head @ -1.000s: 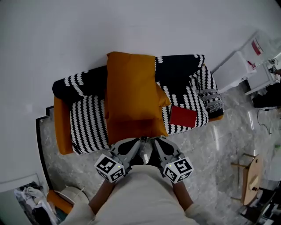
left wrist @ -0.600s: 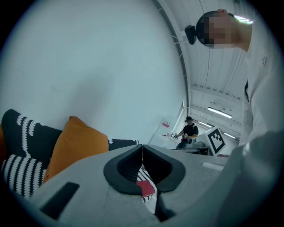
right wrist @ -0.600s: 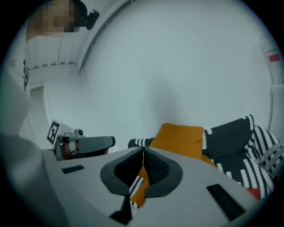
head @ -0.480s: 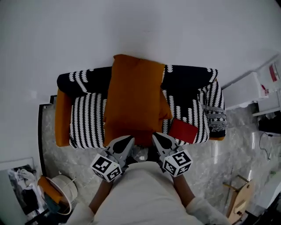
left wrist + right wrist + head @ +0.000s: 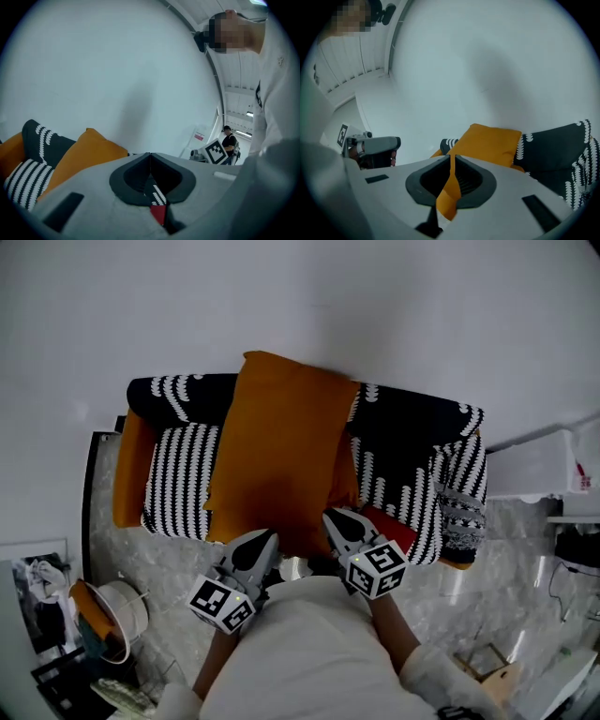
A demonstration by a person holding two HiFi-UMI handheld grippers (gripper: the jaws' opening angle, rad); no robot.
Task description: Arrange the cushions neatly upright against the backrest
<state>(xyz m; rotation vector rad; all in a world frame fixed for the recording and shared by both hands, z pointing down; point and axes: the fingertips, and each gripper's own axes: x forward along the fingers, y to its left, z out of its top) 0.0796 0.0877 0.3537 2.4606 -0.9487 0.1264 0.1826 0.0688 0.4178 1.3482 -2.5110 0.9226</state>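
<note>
Jaws of the right gripper (image 5: 450,158) pinch the orange cushion (image 5: 281,456).

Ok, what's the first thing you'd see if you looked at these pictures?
The big orange cushion jumps out first, spread over the middle of the sofa in the head view. Next comes the sofa itself, black with white stripes, set against a plain white wall. The right gripper is shut on a bit of the cushion's orange fabric near the sofa's front edge.
</note>
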